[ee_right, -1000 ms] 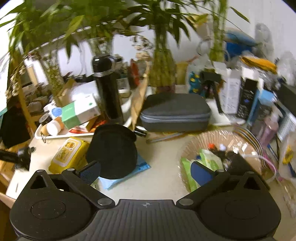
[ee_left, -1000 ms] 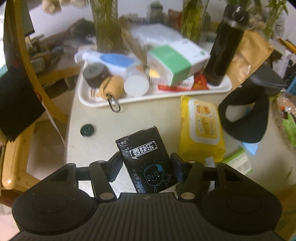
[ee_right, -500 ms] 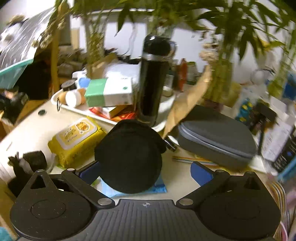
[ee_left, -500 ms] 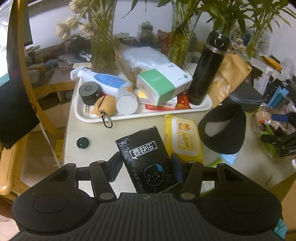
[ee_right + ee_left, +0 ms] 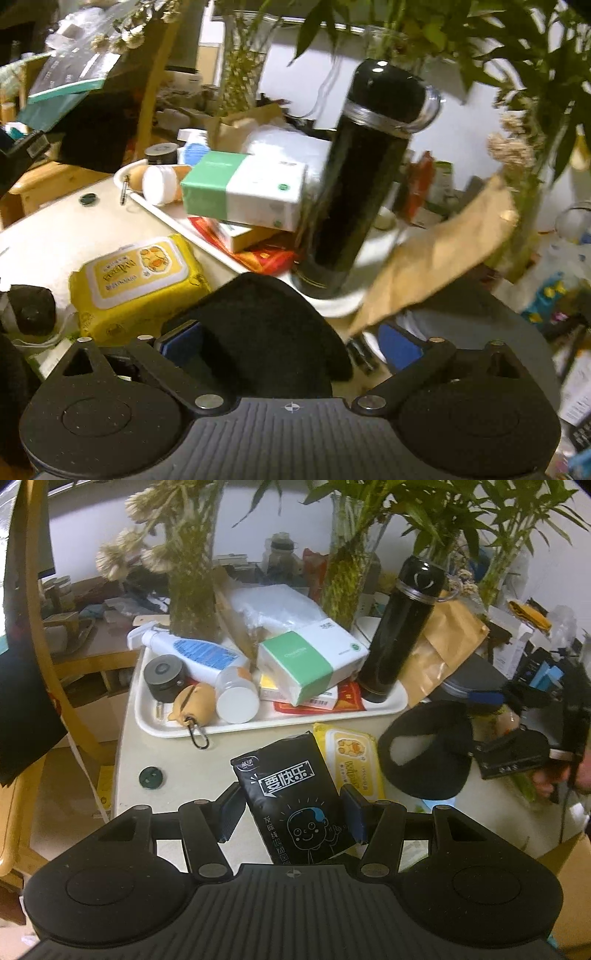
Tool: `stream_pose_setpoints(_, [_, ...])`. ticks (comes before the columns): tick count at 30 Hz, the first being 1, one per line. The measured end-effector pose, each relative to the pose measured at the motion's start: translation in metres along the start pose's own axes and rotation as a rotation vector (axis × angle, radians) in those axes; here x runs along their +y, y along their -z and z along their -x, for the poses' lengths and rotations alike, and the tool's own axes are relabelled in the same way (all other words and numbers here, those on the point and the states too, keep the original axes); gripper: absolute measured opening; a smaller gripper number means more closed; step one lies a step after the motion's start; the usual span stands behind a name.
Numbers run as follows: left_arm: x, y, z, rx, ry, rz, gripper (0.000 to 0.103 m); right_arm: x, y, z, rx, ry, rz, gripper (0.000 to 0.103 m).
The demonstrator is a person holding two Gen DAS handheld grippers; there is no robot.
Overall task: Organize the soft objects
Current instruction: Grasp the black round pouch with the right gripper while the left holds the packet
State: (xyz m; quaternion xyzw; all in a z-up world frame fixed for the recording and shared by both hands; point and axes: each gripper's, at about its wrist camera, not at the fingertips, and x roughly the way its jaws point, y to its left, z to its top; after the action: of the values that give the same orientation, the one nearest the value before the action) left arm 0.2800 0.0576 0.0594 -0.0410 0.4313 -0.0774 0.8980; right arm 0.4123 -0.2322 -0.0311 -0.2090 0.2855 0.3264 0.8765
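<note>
The left gripper [image 5: 291, 814] clamped a black tissue pack [image 5: 295, 797]; beside it, the right gripper [image 5: 291, 345], jaws just narrowing yet unclosed, straddled a black soft pad [image 5: 266, 325].

The black tissue pack [image 5: 293, 797], printed with white characters and a smiling cartoon face, stands tilted between the pads of the left tool [image 5: 291, 816], clamped at its sides and raised above the bench [image 5: 166, 753]. The yellow wet-wipe pack [image 5: 136, 280], with a white flap lid and a cartoon print, lies flat on the bench just in front of the white tray [image 5: 147, 716]. Beside it lies the black soft band [image 5: 424, 753], a curved, padded piece with an open middle; in the right wrist view its dark rounded bulk sits between the widely spread fingers of the right tool [image 5: 291, 347].
</note>
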Motion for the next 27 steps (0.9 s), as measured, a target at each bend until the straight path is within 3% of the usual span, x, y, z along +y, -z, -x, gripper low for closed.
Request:
stream_pose_setpoints(6, [-0.003,-0.001,-0.004,0.004,0.008,-0.007,0.055,-0.009,0.000,-0.010,0.009,-0.101,-0.040,0.066])
stream_pose_setpoints(7, [-0.003,-0.001,-0.003,0.003,0.008,-0.007,0.055,-0.009,0.001,-0.008,0.009,-0.109,-0.045,0.058])
stream_pose_setpoints(8, [-0.004,-0.001,-0.003,0.001,0.009,-0.007,0.055,-0.010,0.001,-0.006,0.011,-0.109,-0.051,0.044])
stream_pose_setpoints(11, [-0.005,-0.002,-0.002,-0.001,0.008,-0.009,0.055,-0.015,0.000,-0.001,0.022,-0.101,-0.075,0.024])
stream_pose_setpoints(14, [-0.007,-0.002,-0.002,-0.004,0.005,-0.014,0.055,-0.015,-0.002,0.008,0.030,-0.096,-0.084,0.018])
stream_pose_setpoints(27, [-0.015,0.000,0.004,-0.020,0.000,-0.033,0.055,-0.007,-0.012,0.065,0.006,-0.008,-0.093,0.016])
